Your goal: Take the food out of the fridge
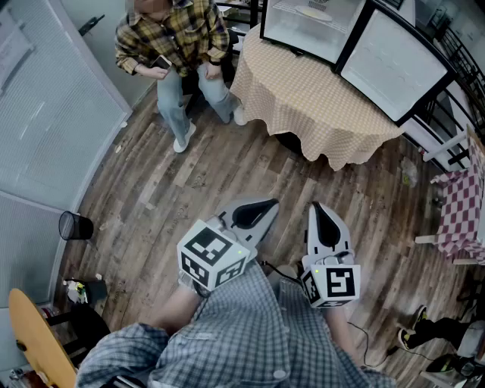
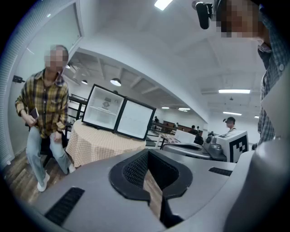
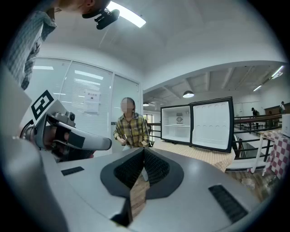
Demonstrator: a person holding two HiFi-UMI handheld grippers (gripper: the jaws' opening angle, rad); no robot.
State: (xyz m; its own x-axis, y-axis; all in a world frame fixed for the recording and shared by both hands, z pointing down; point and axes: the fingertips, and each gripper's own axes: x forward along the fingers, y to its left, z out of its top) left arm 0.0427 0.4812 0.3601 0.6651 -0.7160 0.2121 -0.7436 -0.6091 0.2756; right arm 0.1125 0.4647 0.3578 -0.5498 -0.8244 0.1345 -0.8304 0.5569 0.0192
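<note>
The fridge (image 1: pixel 282 26) stands at the far edge of the cloth-covered surface (image 1: pixel 318 102). Its door (image 1: pixel 394 64) is swung wide open toward the surface's right edge. A pale item (image 1: pixel 313 12) lies on a shelf inside; what it is cannot be made out.

Both grippers hang over the wooden floor (image 1: pixel 189 189), well short of the surface's near edge and close to the holder's body. The left hand-held gripper (image 1: pixel 265 206) has its jaws closed together with nothing between them. The right hand-held gripper (image 1: pixel 316 207) is just beside it, jaws likewise together and empty. Both point roughly level toward the surface.

A seated person (image 1: pixel 178 45) in a plaid shirt is off the surface's left edge. A dark bin (image 1: pixel 74 225) stands on the floor further left.
</note>
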